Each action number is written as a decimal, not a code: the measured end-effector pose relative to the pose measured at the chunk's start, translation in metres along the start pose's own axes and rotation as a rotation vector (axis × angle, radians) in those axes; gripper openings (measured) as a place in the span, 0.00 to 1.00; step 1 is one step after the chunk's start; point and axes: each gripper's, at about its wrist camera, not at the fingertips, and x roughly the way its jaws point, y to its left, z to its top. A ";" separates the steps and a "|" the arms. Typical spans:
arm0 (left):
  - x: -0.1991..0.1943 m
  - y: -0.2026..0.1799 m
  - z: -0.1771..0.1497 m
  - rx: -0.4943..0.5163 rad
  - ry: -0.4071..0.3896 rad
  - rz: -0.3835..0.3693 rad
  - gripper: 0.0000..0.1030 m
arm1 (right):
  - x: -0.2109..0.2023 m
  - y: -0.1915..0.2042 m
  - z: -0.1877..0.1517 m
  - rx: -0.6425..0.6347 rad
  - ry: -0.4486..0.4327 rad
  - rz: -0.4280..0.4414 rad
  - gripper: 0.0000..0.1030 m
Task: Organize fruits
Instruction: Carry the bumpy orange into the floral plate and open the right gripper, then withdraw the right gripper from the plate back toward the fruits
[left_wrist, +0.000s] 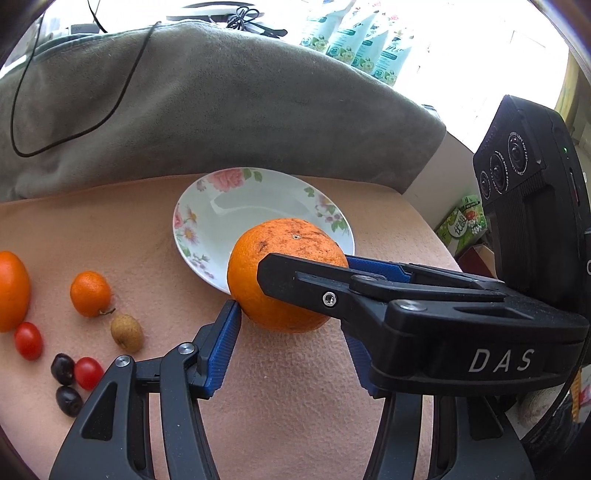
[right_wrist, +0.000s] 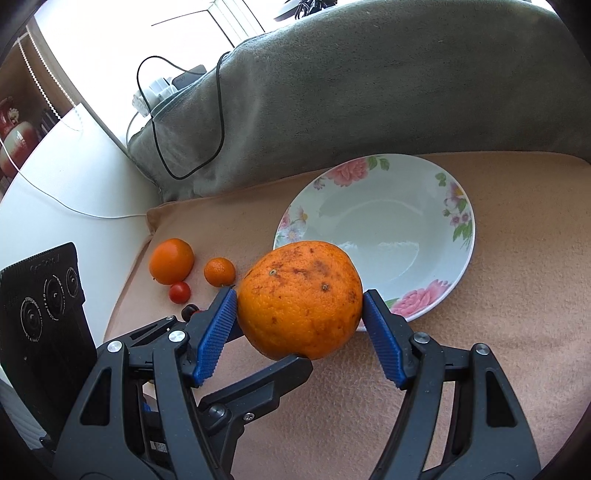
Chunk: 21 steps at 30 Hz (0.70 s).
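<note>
left edge cuts off an orange fruit (left_wrist: 13, 291); the left gripper's (left_wrist: 291, 314) right pad sits hidden.

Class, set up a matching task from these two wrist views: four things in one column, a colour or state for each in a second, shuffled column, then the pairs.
Things:
1. big orange
2. plate
3. blanket
4. cherry tomato

Descriptions:
A. grey-green, bunched behind the plate
B. small, red, lying on the cloth
C. gripped between blue pads
D. flower-rimmed, nothing in it

Pairs: 1-C, 2-D, 3-A, 4-B
</note>
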 end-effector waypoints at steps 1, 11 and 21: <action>0.001 0.000 0.000 0.004 -0.001 0.003 0.54 | 0.000 -0.001 0.001 0.005 0.000 0.002 0.70; -0.002 -0.003 0.006 0.026 -0.012 0.023 0.53 | -0.017 -0.003 0.009 0.022 -0.081 -0.036 0.71; -0.018 0.004 -0.003 0.016 -0.031 0.033 0.53 | -0.050 0.004 0.011 -0.016 -0.159 -0.069 0.71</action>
